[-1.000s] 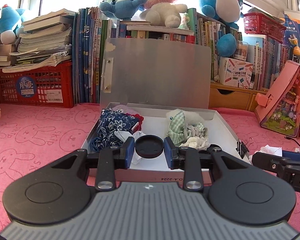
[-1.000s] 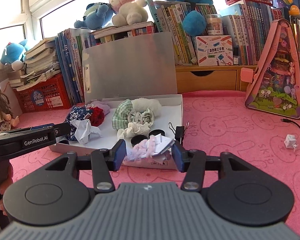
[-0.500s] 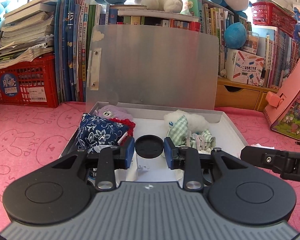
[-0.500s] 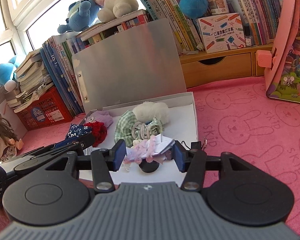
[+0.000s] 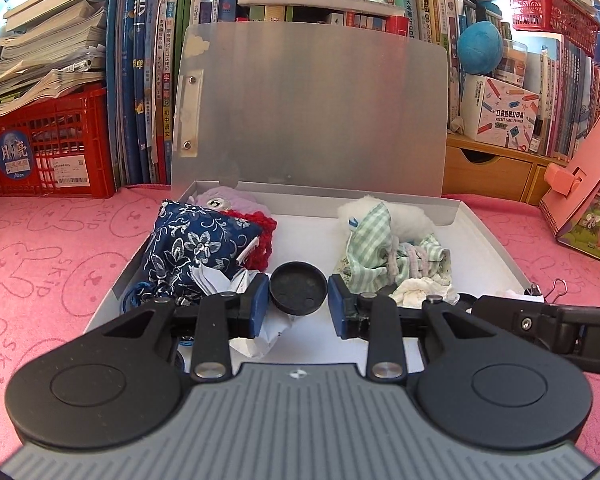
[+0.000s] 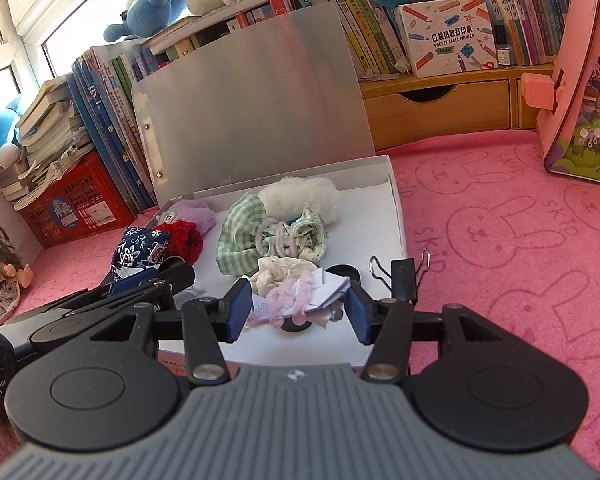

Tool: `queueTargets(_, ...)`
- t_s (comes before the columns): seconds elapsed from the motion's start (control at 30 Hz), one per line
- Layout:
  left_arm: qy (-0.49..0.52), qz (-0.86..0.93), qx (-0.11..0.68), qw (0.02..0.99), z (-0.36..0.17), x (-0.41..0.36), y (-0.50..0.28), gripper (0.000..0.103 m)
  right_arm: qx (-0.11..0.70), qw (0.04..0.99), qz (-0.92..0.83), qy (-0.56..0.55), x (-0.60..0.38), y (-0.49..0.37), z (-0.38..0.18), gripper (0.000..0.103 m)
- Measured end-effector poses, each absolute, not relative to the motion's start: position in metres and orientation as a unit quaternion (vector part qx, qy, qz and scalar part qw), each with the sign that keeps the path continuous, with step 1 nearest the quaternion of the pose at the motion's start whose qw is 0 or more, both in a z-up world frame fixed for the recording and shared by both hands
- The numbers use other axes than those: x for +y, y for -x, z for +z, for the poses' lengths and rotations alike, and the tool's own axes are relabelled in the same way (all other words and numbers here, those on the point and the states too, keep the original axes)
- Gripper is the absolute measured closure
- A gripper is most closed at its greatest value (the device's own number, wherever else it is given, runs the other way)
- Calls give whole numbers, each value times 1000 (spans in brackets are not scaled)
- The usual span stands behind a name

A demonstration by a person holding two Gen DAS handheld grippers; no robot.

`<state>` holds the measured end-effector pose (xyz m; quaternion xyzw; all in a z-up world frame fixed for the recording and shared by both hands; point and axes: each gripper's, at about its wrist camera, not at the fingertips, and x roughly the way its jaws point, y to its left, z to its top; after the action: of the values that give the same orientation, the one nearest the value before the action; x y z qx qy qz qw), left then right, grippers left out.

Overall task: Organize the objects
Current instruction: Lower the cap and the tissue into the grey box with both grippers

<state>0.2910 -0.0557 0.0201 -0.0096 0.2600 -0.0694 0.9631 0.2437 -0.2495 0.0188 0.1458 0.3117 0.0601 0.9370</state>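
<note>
Over pink cloth (image 5: 52,248), left claw (image 5: 299,304) holds black disc (image 5: 298,288) face-on.

Both wrist views look closely down into the open box (image 5: 496,240)

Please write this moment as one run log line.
left gripper: shut on black disc | right gripper: shut on pink-white bundle | both over open box

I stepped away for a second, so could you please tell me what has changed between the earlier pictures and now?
Both grippers came in over the open white box. The left gripper kept its grip on the black round lid; the right gripper kept the pink and white bundle. Nothing was let go. The cloth items in the box lie as before.
</note>
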Motion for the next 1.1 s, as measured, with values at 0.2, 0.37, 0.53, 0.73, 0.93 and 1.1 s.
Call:
queueTargets(0.2,-2,-70,256,964,18,-57,-292,67,317,935,59,-146,-249,-247,13,44)
queueTargets(0.37,-3,-71,256,964,16,-56,-292,67,320,934,58,-146,-251,-248,10,44)
queueTargets(0.53,-7,-69,256,964,14,-57,-294,67,323,933,59,-147,-251,-250,8,44)
queueTargets(0.73,-13,-69,254,965,13,-59,-294,66,326,932,56,-148,-252,-252,4,44)
queueTargets(0.93,-14,-70,254,965,12,-59,-295,66,326,933,56,-143,-250,-253,3,44)
queueTargets(1.1,-14,-70,254,965,12,-59,-295,66,324,934,55,-140,-249,-253,2,44)
